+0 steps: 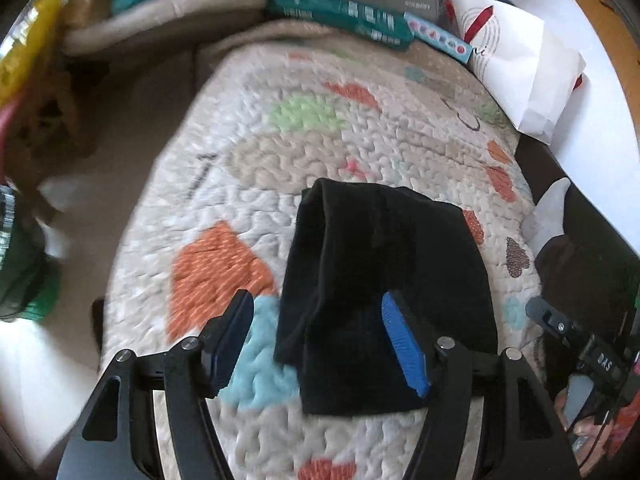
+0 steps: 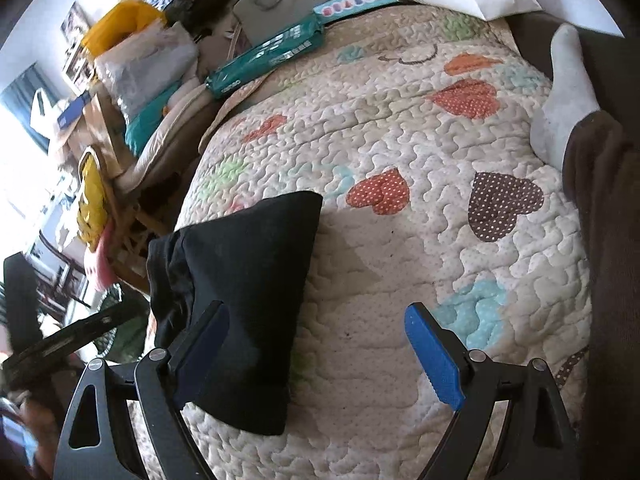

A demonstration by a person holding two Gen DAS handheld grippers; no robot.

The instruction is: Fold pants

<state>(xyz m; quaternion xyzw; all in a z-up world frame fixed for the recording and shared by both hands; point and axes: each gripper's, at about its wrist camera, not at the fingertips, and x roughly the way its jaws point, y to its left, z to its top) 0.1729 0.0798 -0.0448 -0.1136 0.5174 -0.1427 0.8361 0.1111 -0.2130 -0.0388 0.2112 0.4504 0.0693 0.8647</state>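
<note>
While its blue-padded jaws stand wide apart and hold nothing, the left gripper (image 1: 320,340) hovers over the black pants (image 1: 384,296), which lie folded into a compact bundle on the quilt (image 1: 248,184), the cloth showing between the two fingers and running up toward 12 o'clock. The right gripper (image 2: 320,356) is likewise spread wide and empty above the quilt (image 2: 400,280); in its view the folded pants (image 2: 244,300) sit at 9 o'clock, partly behind the dark left finger, with bare quilt between the fingers. The quilt is cream with stitched hearts in orange, brown, green and pale blue. At 12 o'clock in the left view, along the quilt's far edge, lies a teal packet (image 1: 340,16), and at 2 o'clock a white paper bag (image 1: 520,64). In the right view a white-socked foot (image 2: 568,84) rests at 2 o'clock on the quilt's edge.
</note>
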